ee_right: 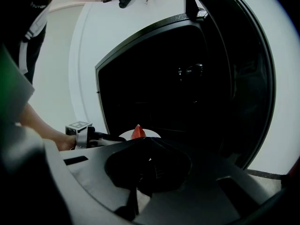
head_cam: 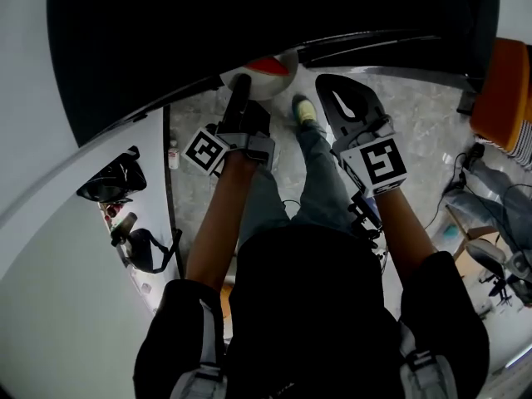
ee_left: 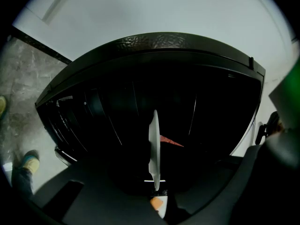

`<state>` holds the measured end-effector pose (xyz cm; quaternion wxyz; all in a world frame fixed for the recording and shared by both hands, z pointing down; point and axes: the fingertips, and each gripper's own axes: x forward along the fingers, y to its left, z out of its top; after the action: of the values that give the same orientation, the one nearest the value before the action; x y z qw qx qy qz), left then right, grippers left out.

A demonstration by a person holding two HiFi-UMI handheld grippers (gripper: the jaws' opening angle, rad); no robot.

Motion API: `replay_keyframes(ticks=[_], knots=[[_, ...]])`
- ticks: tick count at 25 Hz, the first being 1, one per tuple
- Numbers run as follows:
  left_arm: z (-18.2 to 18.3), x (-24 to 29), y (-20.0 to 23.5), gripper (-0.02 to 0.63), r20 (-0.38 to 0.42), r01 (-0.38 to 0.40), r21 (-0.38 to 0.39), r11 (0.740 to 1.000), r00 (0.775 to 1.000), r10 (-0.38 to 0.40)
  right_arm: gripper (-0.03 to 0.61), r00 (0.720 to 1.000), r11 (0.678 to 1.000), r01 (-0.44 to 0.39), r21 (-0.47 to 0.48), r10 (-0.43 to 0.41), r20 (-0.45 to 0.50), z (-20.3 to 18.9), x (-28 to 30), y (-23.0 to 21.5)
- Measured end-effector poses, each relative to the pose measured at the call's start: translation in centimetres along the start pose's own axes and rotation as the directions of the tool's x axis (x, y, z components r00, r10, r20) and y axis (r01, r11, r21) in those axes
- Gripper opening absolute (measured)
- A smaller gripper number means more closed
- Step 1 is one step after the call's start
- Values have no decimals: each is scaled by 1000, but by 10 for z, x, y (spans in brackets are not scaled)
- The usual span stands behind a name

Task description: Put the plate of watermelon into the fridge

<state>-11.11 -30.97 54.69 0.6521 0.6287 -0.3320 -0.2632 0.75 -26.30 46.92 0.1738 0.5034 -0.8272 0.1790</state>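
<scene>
— What is being held before the open fridge [ee_left: 154, 55]?
— The plate [ee_left: 154, 144], at frame centre. Judged stiff but breakable, it is being pinched at its rim by the jaws of the left gripper [ee_left: 157, 191], with the slippery watermelon [ee_left: 169, 141] lying loose on it. The jaws of the right gripper [ee_right: 147, 142] are being pressed together, empty.

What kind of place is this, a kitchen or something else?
Probably a workroom or lab rather than a home kitchen: a black fridge stands open by a plain white wall, the floor is grey speckled stone, and a wheeled office chair stands at the right.
</scene>
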Motion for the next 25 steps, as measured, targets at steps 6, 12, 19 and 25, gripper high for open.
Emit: replay_keyframes(ticks=[6,12,19,25], knots=[[-8,3,16,29,-10,-6,-6,1000,1000,6,8,1000,1000,12,17,-12,-5,-13,-6,6],[1,9,28,29,-16,-8,11,1000,1000,8,8,1000,1000,23,19,-23,1,-11,-6,7],[8,28,41,29,-10,-29,20,999,1000,30,8,1000,1000,21,1,-21,-6,-9,-7,-7],[16,46,51,31,-1,-50,17,999,999,50,8,999,1000,26,0,-26,-18,-3,-3,-17]])
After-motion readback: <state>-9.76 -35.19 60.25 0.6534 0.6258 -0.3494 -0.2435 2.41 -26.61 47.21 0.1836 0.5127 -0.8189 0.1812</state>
